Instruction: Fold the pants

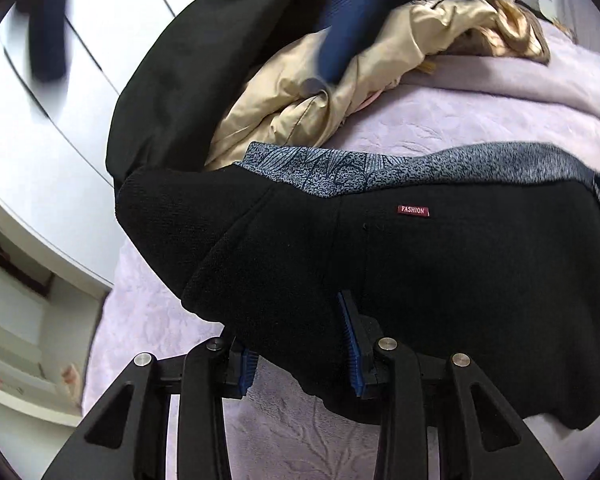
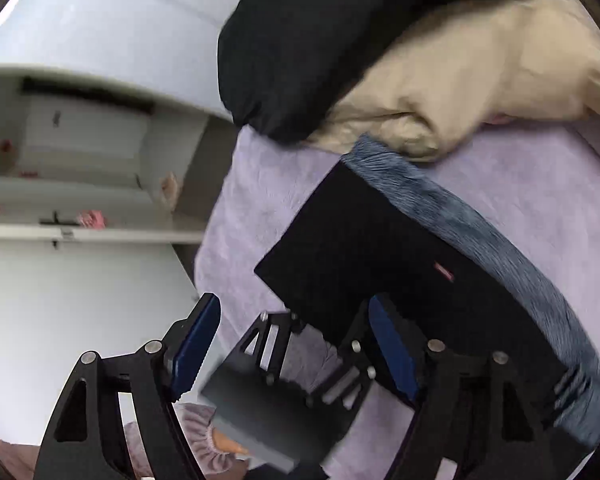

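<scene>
- The black pants point(image 1: 400, 264) lie on the lilac bed point(image 1: 440, 120), grey patterned waistband point(image 1: 380, 172) toward twelve o'clock, with a beige garment point(image 1: 340, 92) beyond.
- Our left gripper point(image 1: 300, 344) has its jaws clamped on a thick fold of the pants' near edge.
- Our right gripper point(image 2: 296, 352) hovers with jaws apart, holding nothing.
- We judge the knit soft, floppy, fairly heavy and not slippery; take doubled edges or the waistband.

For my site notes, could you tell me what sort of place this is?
Probably a bedroom: the black pants lie on a lilac bedspread, other clothes are piled beside them, and white cupboard shelving stands alongside.
</scene>
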`<act>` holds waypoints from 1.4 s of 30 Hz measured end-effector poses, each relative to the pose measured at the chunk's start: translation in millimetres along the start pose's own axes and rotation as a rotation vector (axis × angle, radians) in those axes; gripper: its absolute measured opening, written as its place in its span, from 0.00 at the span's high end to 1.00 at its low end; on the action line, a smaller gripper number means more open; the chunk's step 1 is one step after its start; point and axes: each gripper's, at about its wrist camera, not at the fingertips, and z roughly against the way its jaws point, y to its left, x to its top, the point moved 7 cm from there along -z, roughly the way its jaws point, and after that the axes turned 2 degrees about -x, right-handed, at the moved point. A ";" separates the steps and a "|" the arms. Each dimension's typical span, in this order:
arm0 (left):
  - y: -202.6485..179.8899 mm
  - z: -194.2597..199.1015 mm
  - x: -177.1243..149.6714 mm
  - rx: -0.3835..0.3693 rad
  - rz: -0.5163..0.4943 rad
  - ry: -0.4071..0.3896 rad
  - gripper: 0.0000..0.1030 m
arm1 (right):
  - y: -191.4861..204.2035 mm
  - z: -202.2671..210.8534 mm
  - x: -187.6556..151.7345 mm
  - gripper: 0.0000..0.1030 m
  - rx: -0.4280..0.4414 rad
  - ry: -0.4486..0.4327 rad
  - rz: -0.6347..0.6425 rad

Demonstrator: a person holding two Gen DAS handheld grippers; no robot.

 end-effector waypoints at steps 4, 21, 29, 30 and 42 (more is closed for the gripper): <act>-1.1 4.3 -3.5 0.029 -0.031 -0.010 0.64 | 18.4 -48.6 14.8 0.22 -0.073 0.152 0.076; -77.5 136.1 58.3 -0.129 -0.162 -0.238 0.64 | -86.1 105.5 -79.2 0.82 0.283 -0.295 -0.159; -212.5 203.6 74.3 -0.332 -0.358 -0.299 0.64 | -198.8 187.8 -222.6 0.82 0.397 -0.639 -0.376; -236.0 206.2 71.4 -0.352 -0.392 -0.292 0.64 | -216.6 190.2 -240.9 0.82 0.401 -0.664 -0.413; -380.3 157.6 -6.1 -0.344 -0.632 -0.121 0.63 | -371.8 111.1 -371.9 0.82 0.406 -0.663 -0.728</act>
